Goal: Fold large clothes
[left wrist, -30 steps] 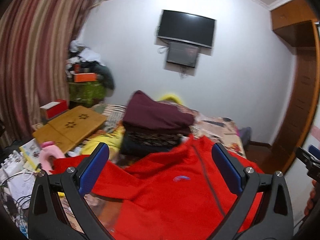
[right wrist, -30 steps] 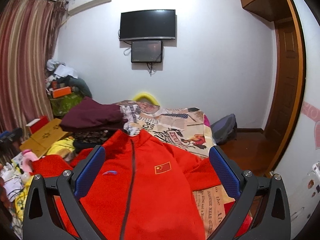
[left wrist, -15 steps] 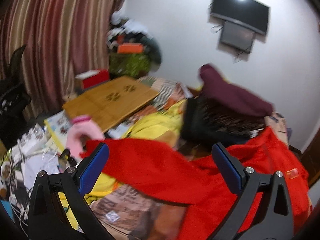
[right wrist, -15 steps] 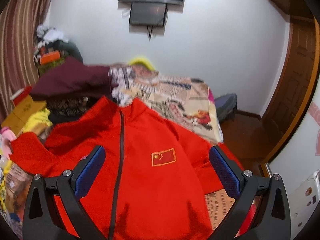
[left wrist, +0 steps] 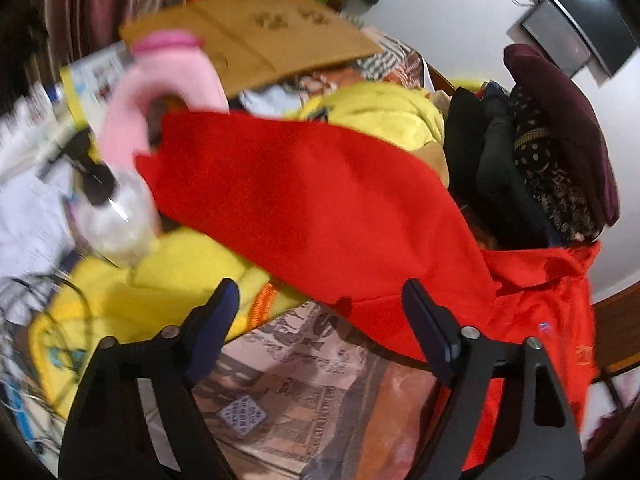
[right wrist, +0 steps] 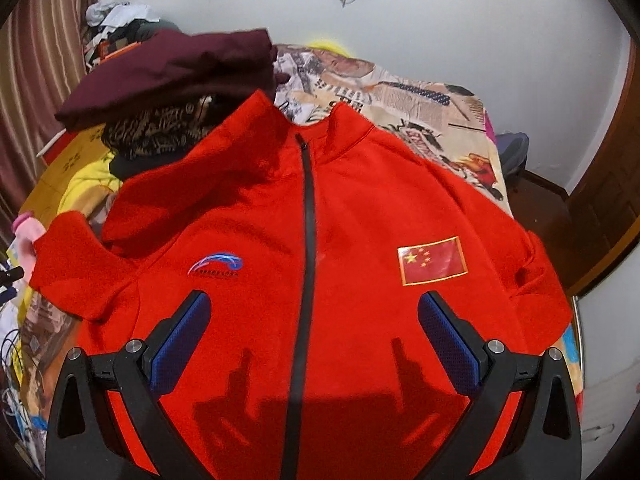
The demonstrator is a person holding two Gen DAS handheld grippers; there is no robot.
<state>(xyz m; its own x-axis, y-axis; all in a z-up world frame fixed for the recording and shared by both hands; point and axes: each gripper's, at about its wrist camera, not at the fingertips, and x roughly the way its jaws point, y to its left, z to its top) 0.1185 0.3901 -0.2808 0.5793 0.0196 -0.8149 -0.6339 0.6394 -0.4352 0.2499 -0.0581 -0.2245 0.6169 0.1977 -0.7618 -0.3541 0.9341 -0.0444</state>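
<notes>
A red zip jacket (right wrist: pixel 352 216) lies front up on the bed, collar toward the far wall, with a black zipper, a blue logo and a flag patch. My right gripper (right wrist: pixel 314 332) is open and empty, hovering over the jacket's chest. In the left wrist view the jacket's sleeve (left wrist: pixel 304 200) stretches out to the left over yellow fabric. My left gripper (left wrist: pixel 320 312) is open and empty, just in front of the sleeve's lower edge.
A stack of folded dark clothes with a maroon garment on top (right wrist: pixel 168 72) sits left of the collar. Yellow bedding (left wrist: pixel 372 108), a pink plush (left wrist: pixel 160 84), a clear bottle (left wrist: pixel 116 216), a wooden lap desk (left wrist: pixel 256 36) and cables crowd the left side. The printed bedsheet (right wrist: pixel 420 96) extends beyond the collar.
Both grippers have tilted down and moved closer to the jacket. The left one swung left toward the outstretched sleeve; the right one came in over the chest.
</notes>
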